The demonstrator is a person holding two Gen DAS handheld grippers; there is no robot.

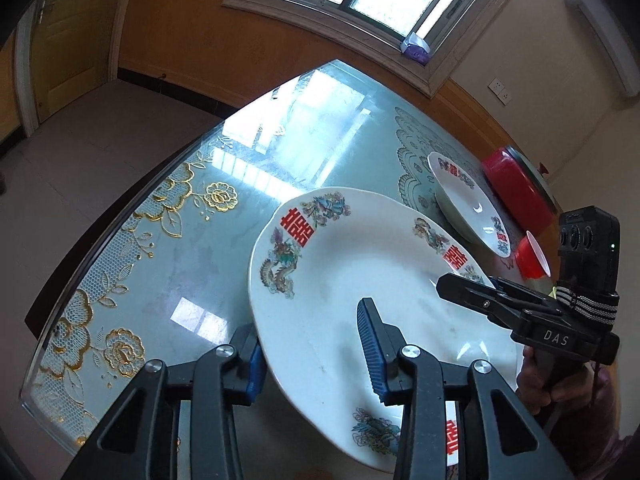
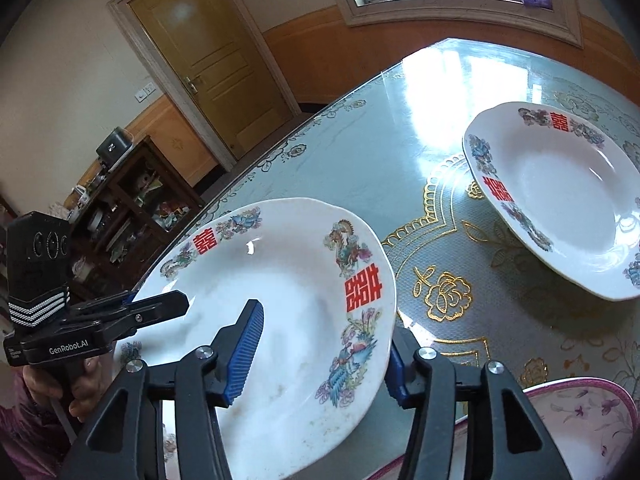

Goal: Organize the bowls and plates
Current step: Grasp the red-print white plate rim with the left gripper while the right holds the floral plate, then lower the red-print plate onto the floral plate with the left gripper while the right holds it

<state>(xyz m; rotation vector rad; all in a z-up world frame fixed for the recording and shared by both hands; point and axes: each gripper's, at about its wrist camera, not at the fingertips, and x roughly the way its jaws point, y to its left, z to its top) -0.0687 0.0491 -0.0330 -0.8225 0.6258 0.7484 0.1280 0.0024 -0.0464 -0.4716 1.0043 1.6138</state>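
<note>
Plate (image 1: 340, 280): tilted off the counter (image 1: 160, 240), held between my two tongs — its far edge looks lifted, though I cannot tell whether the near edge rests on anything.
Left tongs (image 1: 316, 356): one blue pad lies on the plate's face, the other sits under the rim; they look clamped on the plate's left rim.
Right tongs (image 2: 324, 356): same hold on the opposite rim, one pad over the face, one below the edge — clamped, as far as I can see.
Second plate (image 2: 560, 200): flat on the counter, well apart, beyond the one I hold.
Other ware: a flowered dish (image 2: 580, 420) near my right tongs; a red cup (image 1: 532, 256) and red pot (image 1: 516, 188) beyond the second plate.
Risk, slip: glazed rim, shallow bite; if one side loosens, the plate pivots and drops onto the glass.
Risk, twist: hands moving unevenly would lever the rim out of a pad.
Risk, landing: set down too steeply on the second plate, it could chip or slide off.
</note>
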